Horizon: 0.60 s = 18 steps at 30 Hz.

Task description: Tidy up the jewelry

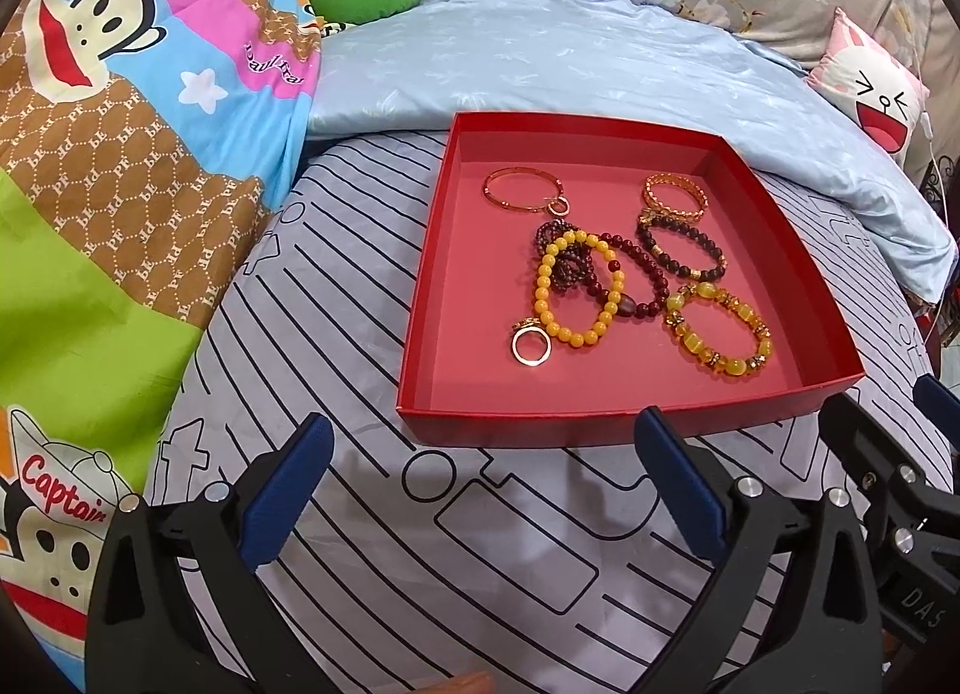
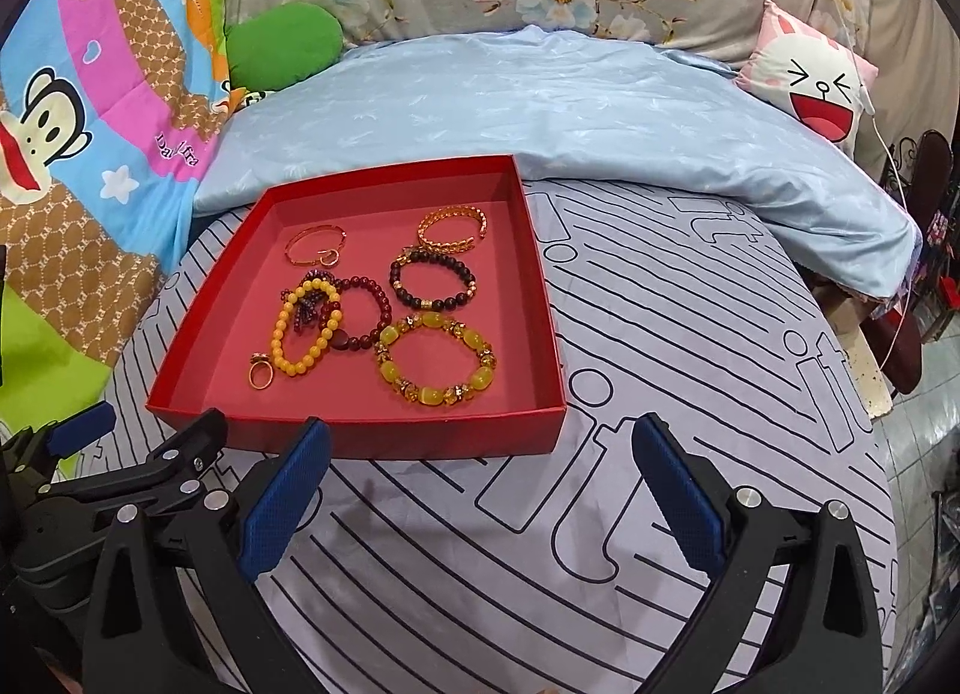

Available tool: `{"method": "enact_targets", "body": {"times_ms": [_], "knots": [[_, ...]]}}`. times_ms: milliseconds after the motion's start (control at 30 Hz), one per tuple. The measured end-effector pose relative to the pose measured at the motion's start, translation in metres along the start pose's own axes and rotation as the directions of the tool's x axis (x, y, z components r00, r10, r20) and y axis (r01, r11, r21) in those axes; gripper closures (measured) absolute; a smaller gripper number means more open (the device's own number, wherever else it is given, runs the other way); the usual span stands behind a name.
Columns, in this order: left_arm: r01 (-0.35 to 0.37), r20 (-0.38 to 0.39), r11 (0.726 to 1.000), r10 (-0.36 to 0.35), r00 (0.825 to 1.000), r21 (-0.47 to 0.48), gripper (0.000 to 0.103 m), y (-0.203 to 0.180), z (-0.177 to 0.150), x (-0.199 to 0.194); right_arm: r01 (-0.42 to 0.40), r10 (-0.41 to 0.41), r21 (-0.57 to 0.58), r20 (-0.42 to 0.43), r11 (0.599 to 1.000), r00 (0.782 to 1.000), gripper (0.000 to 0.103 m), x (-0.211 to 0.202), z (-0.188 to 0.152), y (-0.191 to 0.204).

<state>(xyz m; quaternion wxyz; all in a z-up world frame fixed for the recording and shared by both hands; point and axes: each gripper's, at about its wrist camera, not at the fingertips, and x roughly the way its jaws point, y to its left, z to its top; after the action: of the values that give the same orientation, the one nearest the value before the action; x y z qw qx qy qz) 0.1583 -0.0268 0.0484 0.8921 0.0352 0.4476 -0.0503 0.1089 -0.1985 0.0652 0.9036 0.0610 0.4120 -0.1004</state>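
Both views look down at a shallow red cardboard box (image 1: pixel 624 421) sitting on a bed with a grey sheet printed with black lines (image 1: pixel 372 514). All the jewelry is inside the box: a thin plain gold bangle (image 1: pixel 523 188) at upper left with a small gold ring (image 1: pixel 560 206) touching it, a chunky woven gold cuff (image 1: pixel 673 191) at upper right, a dark brown bead bracelet with gold spacers (image 1: pixel 681 247) just below the cuff, and a translucent yellow stone bracelet (image 1: pixel 720 331) at lower right. In the middle there's a tangle: an opaque yellow bead bracelet (image 1: pixel 579 289) lying over a dark red bead bracelet (image 1: pixel 636 280) and a bunched strand of small purple-red beads (image 1: pixel 564 256). A gold ring with a decorated top (image 1: pixel 529 346) sits at the lower left of the pile, touching the yellow beads.

The left hand-held gripper (image 1: pixel 480 490) has its blue-padded jaws spread wide, holding nothing, hovering just short of the box's near wall. Same deal for the right hand-held gripper (image 2: pixel 480 490): spread and empty.

The left view shows the box centre-right and only a sliver of the other gripper at lower right. The right view puts the box at left-centre and shows bare floor tiles (image 2: pixel 918 454) off the bed's right edge. Behind the box is a pale blue folded quilt (image 1: pixel 600 57), with a cartoon monkey blanket (image 1: pixel 120 153) at left.
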Motion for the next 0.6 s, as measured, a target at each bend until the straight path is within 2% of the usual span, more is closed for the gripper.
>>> {"method": "enact_targets", "body": {"times_ms": [600], "knots": [[-0.003, -0.003, 1.000, 0.003, 1.000, -0.013, 0.007, 0.0015, -0.0017, 0.0001, 0.015, -0.015, -0.009, 0.001, 1.000, 1.000, 0.006, -0.0011, -0.0022, 0.0011]]}}
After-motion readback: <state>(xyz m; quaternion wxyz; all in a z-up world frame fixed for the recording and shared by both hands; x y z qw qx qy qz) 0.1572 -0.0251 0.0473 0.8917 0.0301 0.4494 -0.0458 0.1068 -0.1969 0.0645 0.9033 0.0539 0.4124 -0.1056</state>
